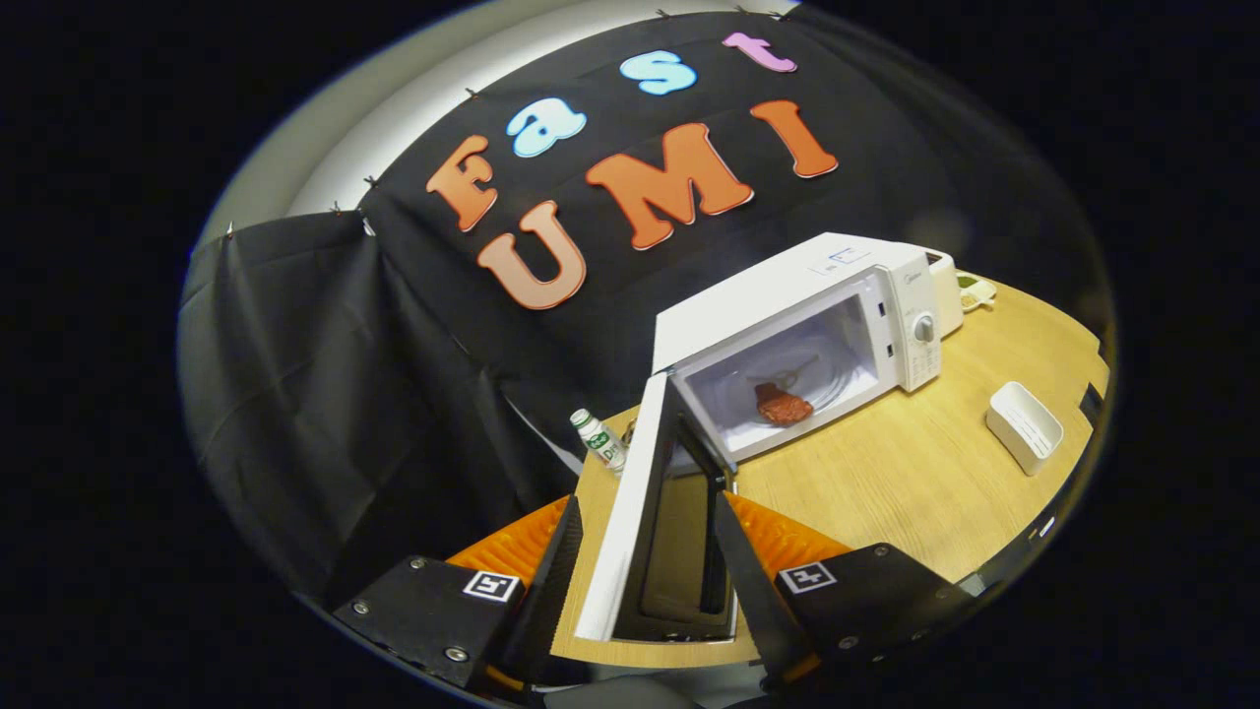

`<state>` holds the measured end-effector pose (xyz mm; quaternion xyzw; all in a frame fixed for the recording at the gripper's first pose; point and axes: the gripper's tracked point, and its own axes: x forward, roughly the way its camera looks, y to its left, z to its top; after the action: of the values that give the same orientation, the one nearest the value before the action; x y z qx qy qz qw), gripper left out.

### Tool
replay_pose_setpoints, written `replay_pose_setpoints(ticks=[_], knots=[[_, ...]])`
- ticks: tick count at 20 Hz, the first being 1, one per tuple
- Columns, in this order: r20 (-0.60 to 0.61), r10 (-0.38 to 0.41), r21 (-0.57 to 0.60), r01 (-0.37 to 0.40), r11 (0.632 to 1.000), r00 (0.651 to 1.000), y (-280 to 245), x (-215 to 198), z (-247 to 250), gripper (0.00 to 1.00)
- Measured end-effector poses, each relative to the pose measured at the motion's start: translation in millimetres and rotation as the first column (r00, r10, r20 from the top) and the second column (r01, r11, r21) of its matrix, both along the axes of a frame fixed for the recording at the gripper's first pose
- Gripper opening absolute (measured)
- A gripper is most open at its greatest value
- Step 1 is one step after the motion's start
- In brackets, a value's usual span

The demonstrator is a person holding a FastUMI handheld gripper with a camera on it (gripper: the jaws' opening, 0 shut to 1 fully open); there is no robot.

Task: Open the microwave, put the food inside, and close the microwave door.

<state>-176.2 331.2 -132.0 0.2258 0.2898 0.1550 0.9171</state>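
Standing on the light wood desk (915,473), the white microwave (787,305) has its door (640,522) swung wide open between the spread claw (645,537) fingers. Red food (783,405) lies inside. A small bottle (600,440) and white tray (1024,425) sit nearby; black cloth hangs behind.

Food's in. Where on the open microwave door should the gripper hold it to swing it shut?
Take the door at its free edge, the end farthest from the hinge at the microwave. That edge already sits between the open gripper fingers, pointing at them. Likely best to come straight on, one finger on the outer face, one on the inner. The food sits well inside.
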Motion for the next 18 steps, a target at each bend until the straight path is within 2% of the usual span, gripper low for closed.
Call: replay_pose_setpoints(ticks=[6,9,11,15,18], knots=[[-0.003,0.229,-0.018,-0.229,0.973,0.973,80.7,-44.9,0.5,0.7],[-0.055,0.299,-0.058,-0.302,0.951,0.953,104.1,-62.7,-25.4,0.66],[-0.097,0.316,-0.065,-0.323,0.944,0.944,111.9,-70.7,-36.7,0.65],[-0.137,0.298,-0.12,-0.315,0.941,0.945,90.9,-77.7,-47.0,0.62],[-0.152,0.253,-0.15,-0.275,0.95,0.955,60.1,-70.1,-52.6,0.6]])
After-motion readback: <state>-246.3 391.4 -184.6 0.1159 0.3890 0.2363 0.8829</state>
